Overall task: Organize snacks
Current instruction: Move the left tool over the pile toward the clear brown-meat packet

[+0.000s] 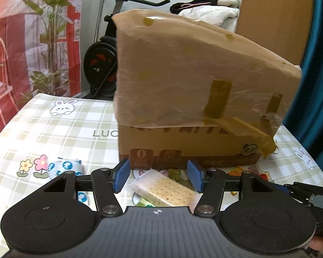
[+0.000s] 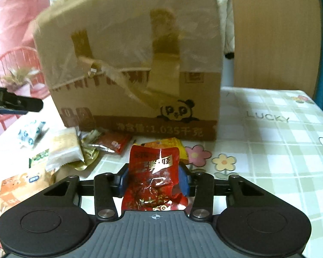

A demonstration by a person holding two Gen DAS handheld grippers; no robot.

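Note:
My right gripper (image 2: 154, 182) is shut on a crumpled red snack packet (image 2: 155, 172), which stands upright between the blue pads. My left gripper (image 1: 159, 176) is open, its blue pads on either side of a clear-wrapped cracker packet (image 1: 168, 190) that lies on the table without touching them. A taped cardboard box (image 1: 183, 75) with a panda print (image 2: 178, 112) stands just behind the snacks. Loose on the checked tablecloth (image 2: 269, 139) lie a blue-and-white packet (image 2: 30, 134), the cracker packet (image 2: 64, 146), a gold wrapper (image 2: 87, 154), a small dark red packet (image 2: 114, 142) and an orange-yellow packet (image 2: 163, 145).
A green packet (image 2: 39, 157) and an orange packet (image 2: 21, 182) lie near the table's left front. An exercise bike (image 1: 103, 60) stands behind the table. A wooden panel (image 1: 269, 10) rises at the back right. The other gripper's tip (image 2: 15, 104) shows at the left edge.

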